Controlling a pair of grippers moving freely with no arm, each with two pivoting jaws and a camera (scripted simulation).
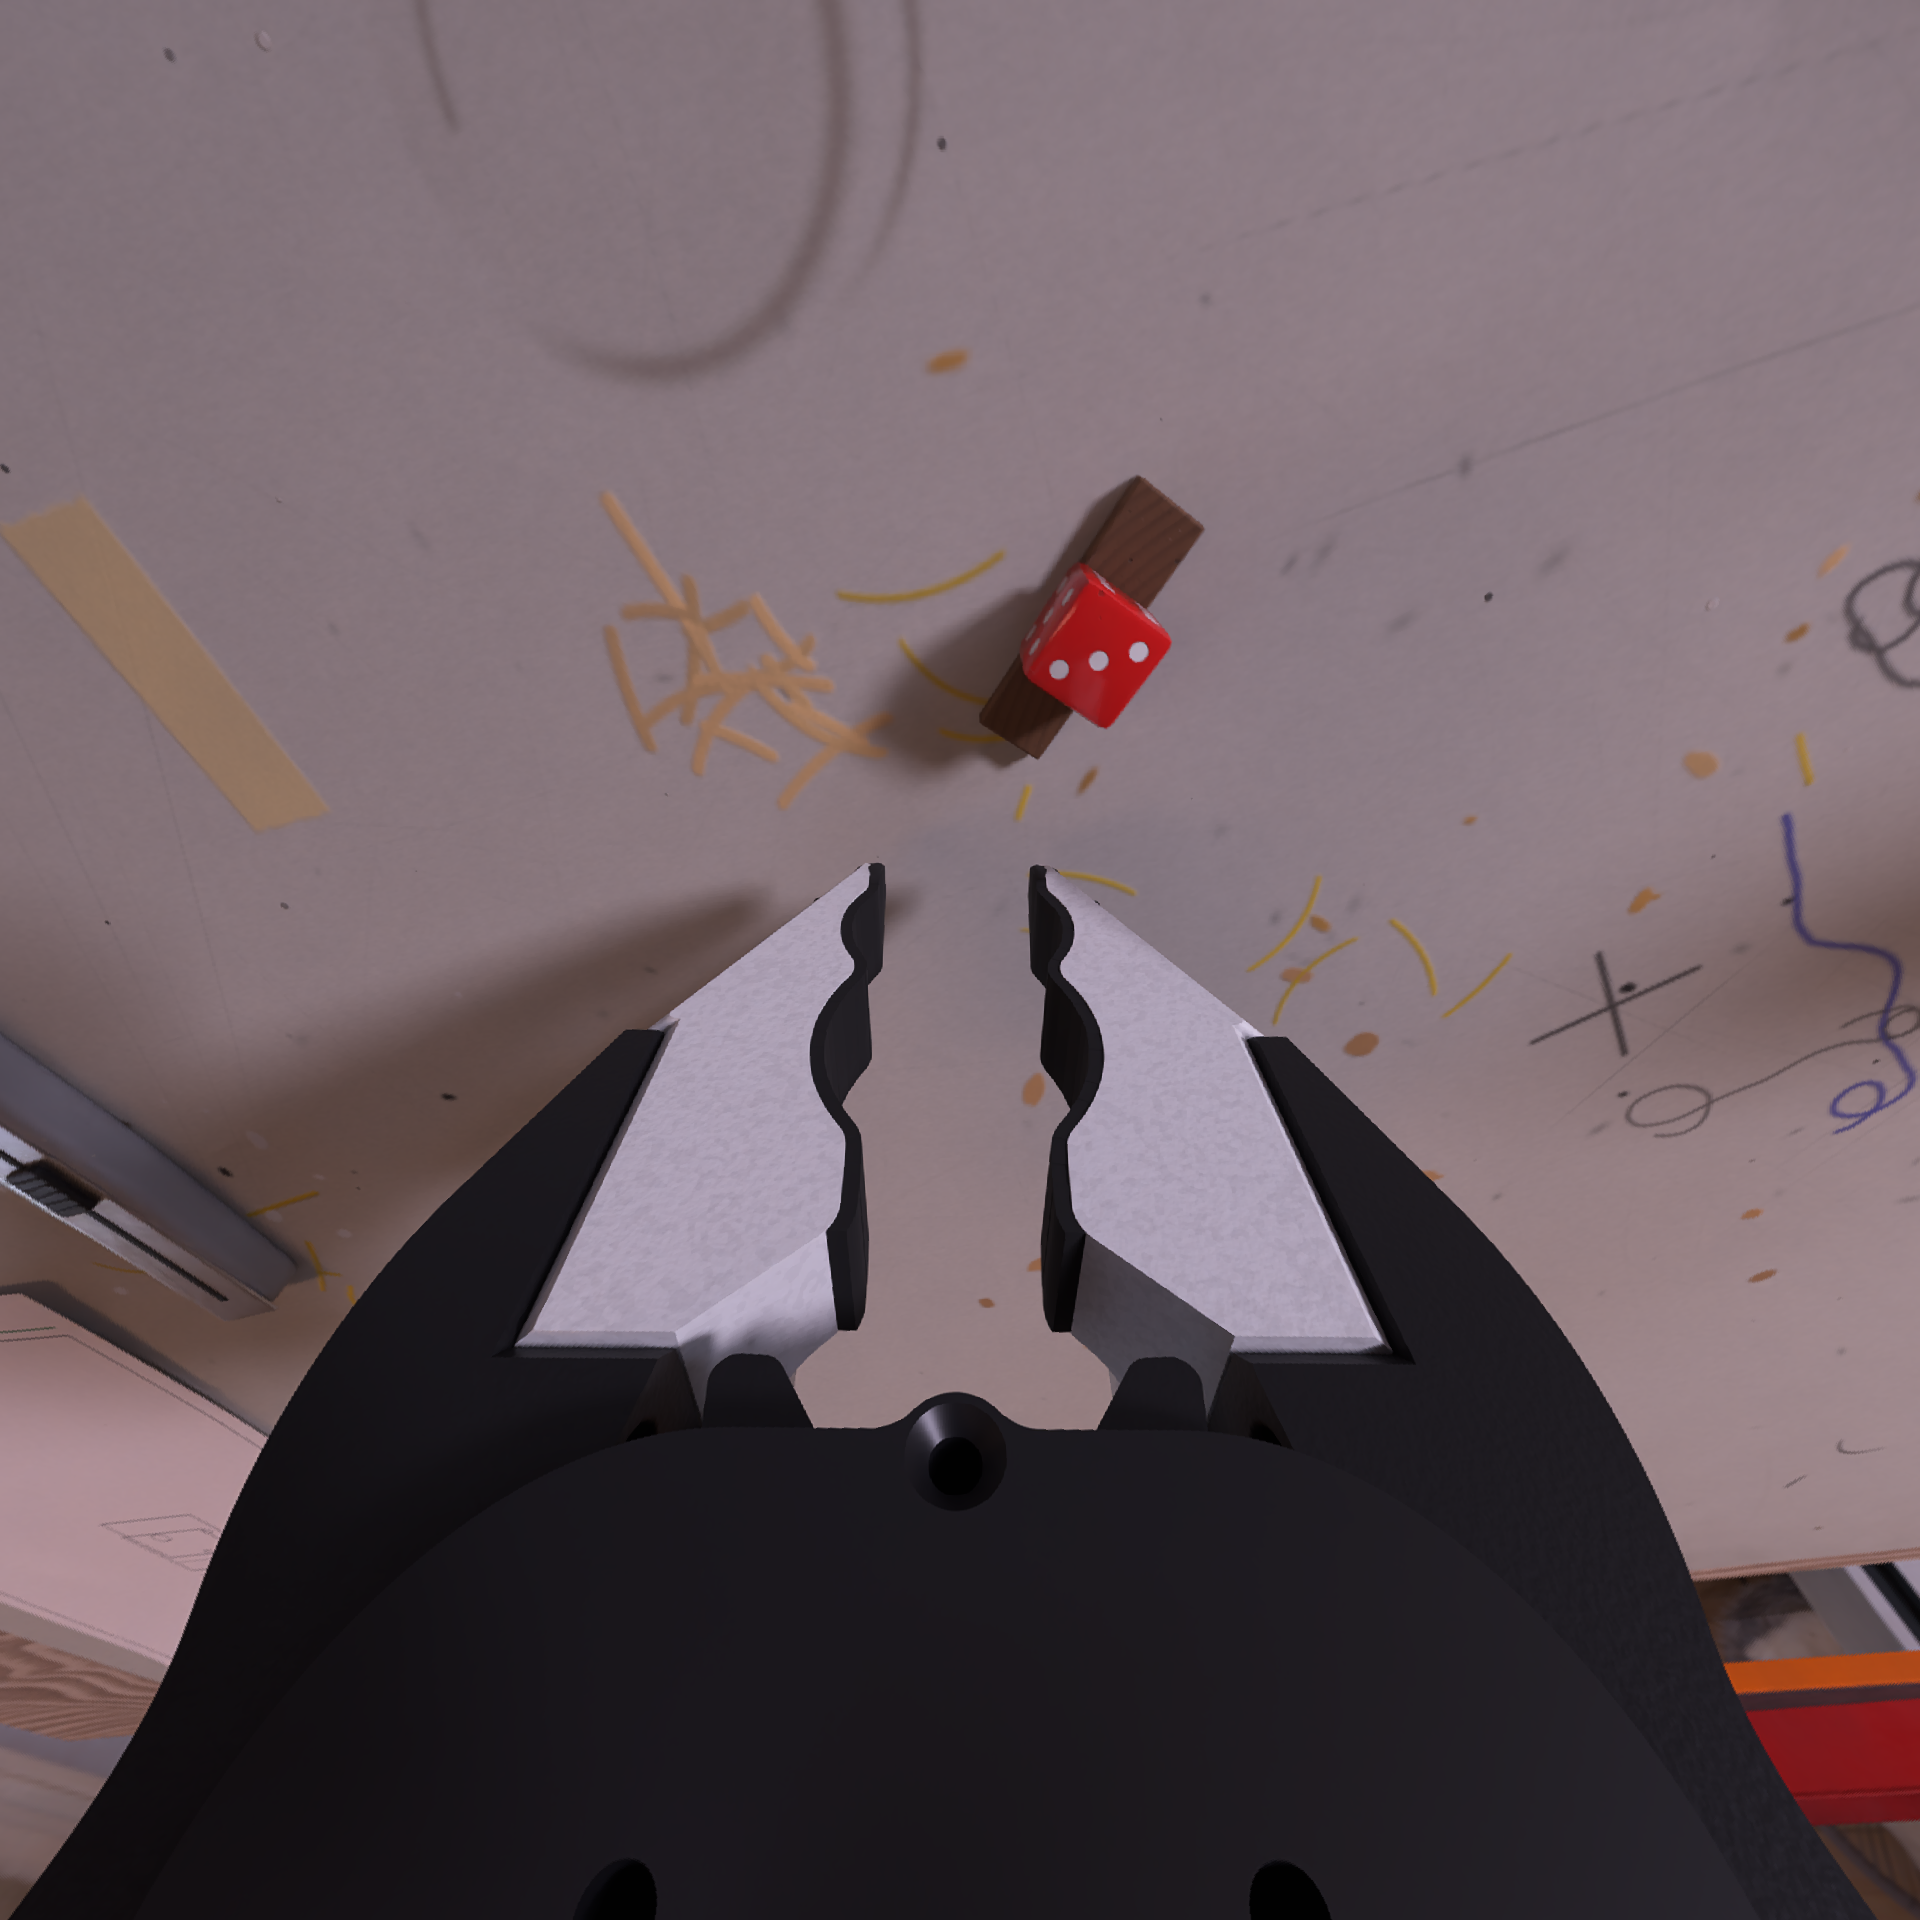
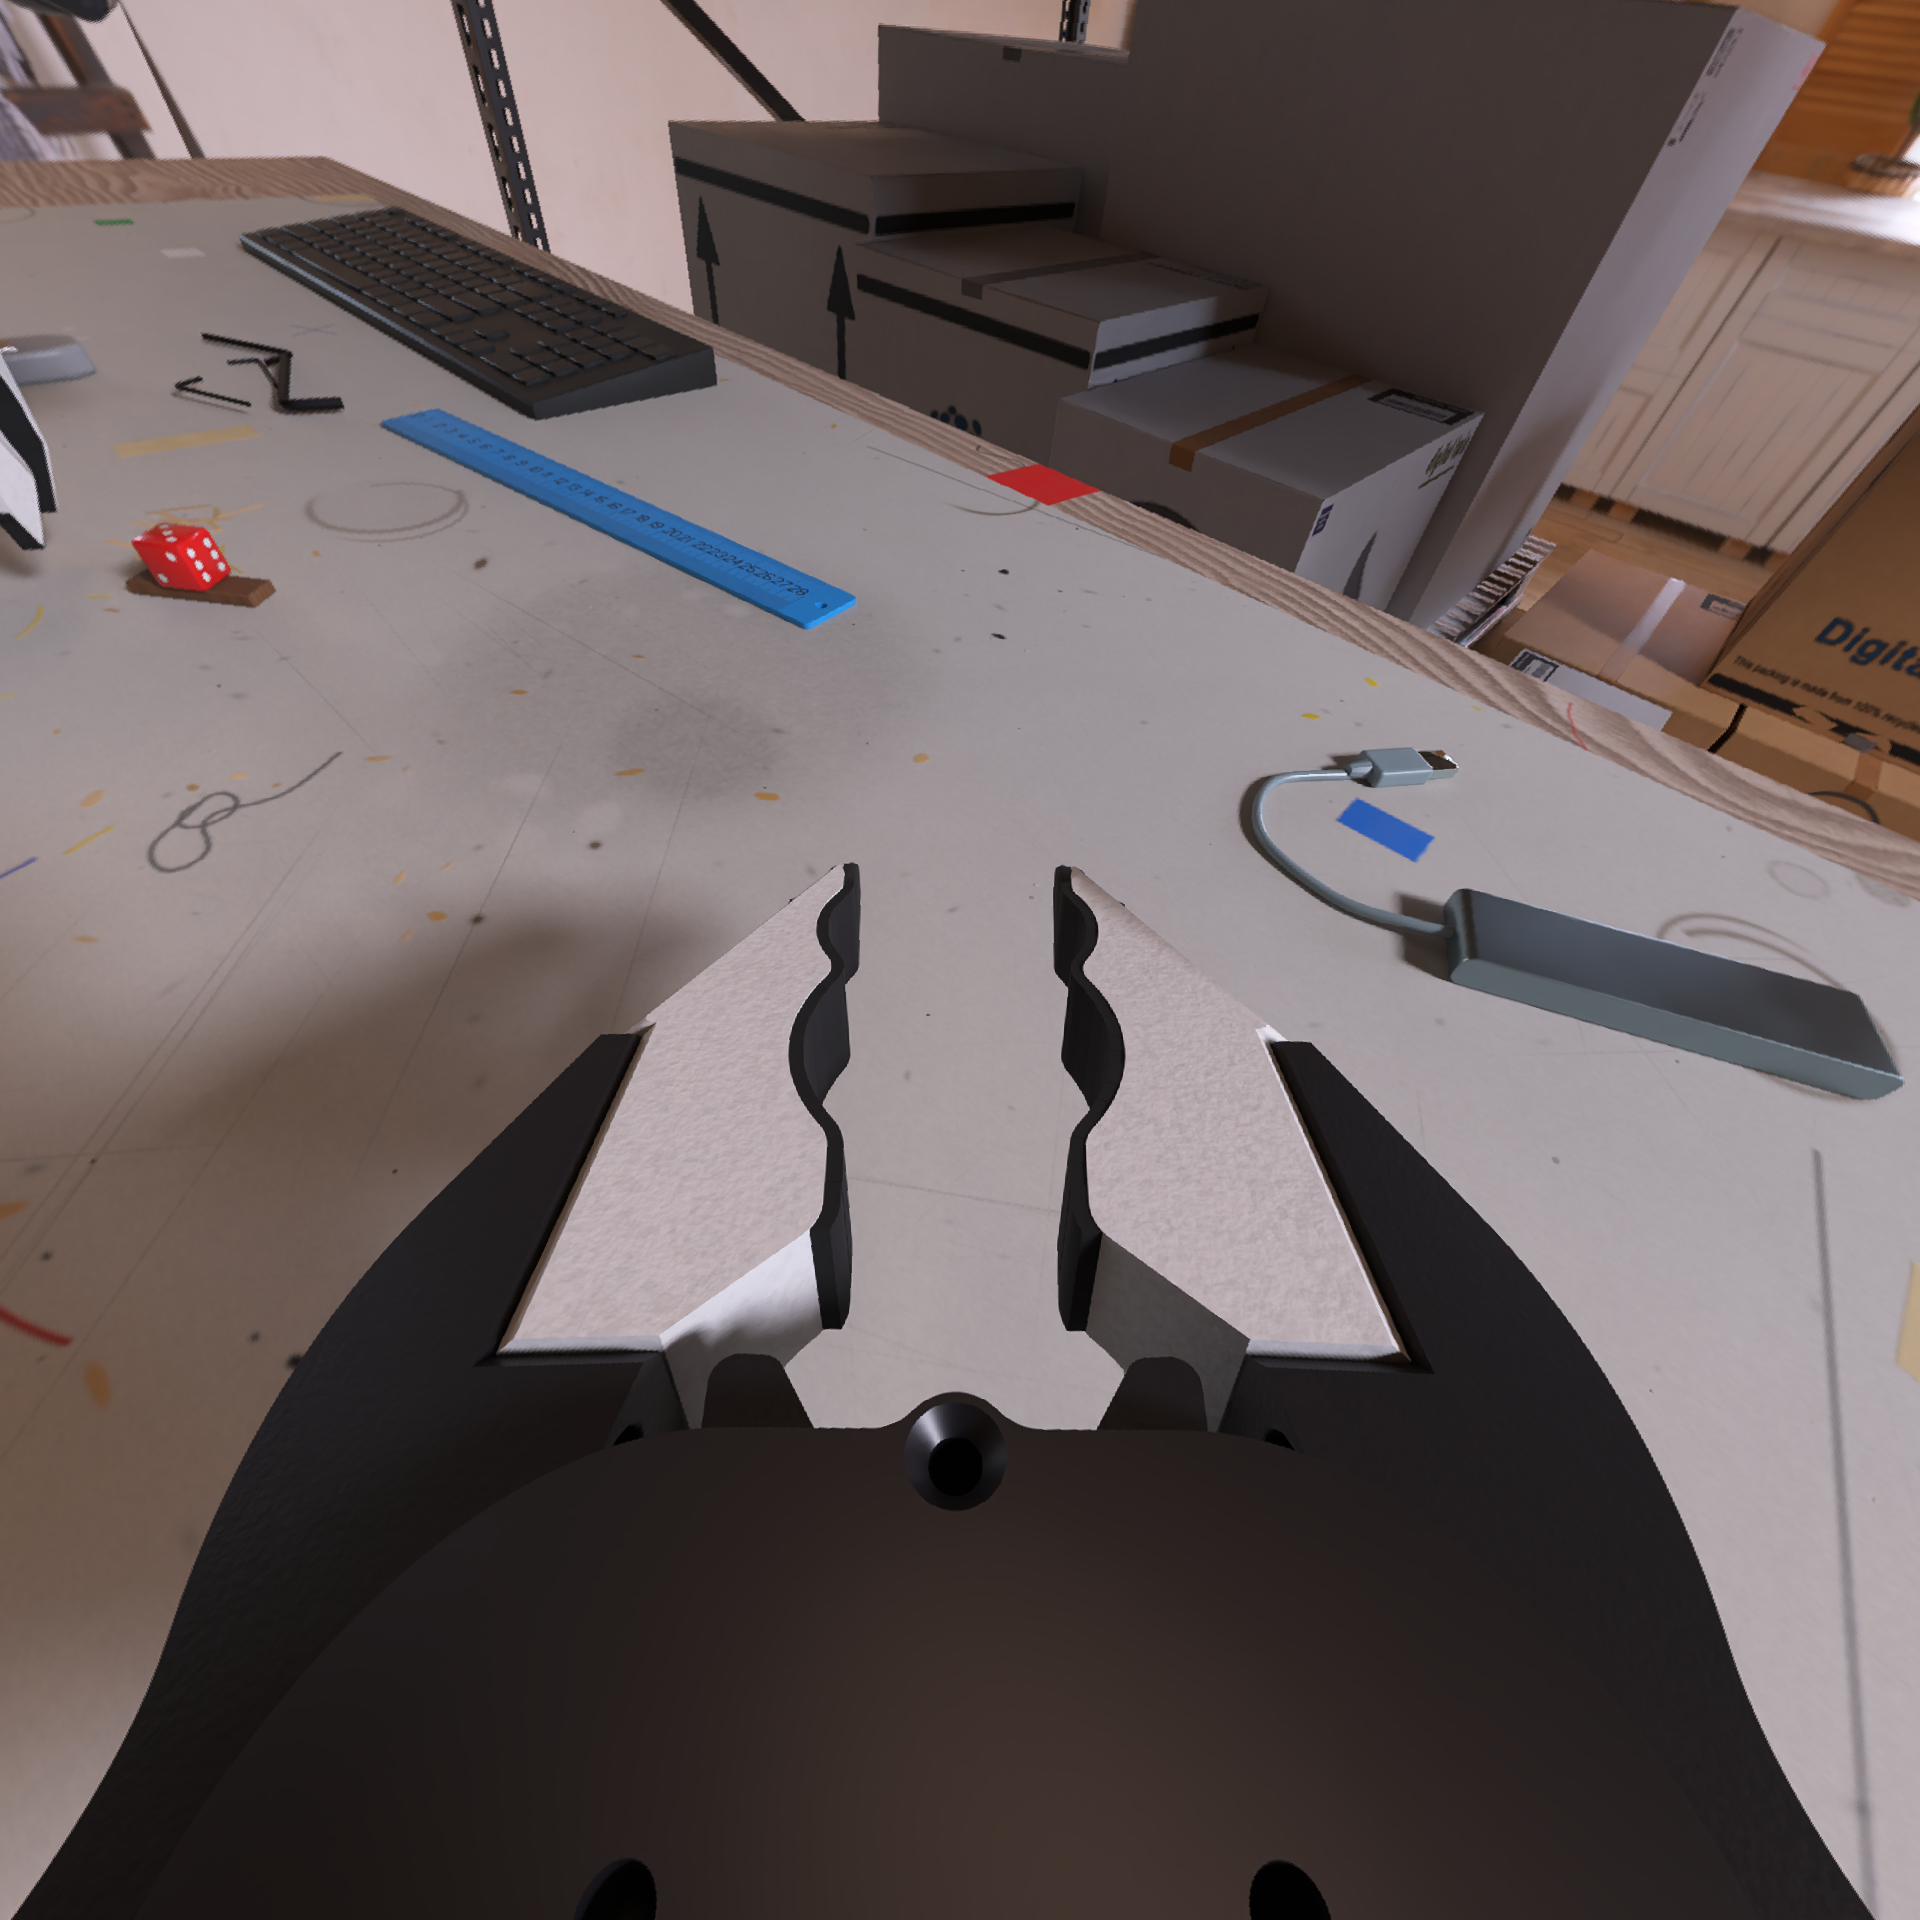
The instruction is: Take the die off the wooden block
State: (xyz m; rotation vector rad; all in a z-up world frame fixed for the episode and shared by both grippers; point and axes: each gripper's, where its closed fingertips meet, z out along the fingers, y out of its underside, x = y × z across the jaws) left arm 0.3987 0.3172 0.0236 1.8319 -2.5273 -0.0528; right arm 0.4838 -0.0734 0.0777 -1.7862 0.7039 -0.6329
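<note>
A red die (image 1: 1095, 644) with white pips sits on a flat dark wooden block (image 1: 1148, 535) on the grey tabletop. My left gripper (image 1: 957, 871) is open and empty, hovering above the table, short of the die, which lies ahead and slightly right. In the right wrist view the die (image 2: 182, 556) and the block (image 2: 249, 592) show far off at the left, with the left gripper's fingers (image 2: 23, 468) just beside them at the frame edge. My right gripper (image 2: 956, 871) is open and empty, well away from the die.
A blue ruler (image 2: 623, 516), a black keyboard (image 2: 473, 307) and black hex keys (image 2: 265, 379) lie beyond the die. A grey USB hub (image 2: 1662, 987) with cable lies right of my right gripper. Cardboard boxes (image 2: 1039, 291) stand past the table's wooden edge (image 2: 1351, 613).
</note>
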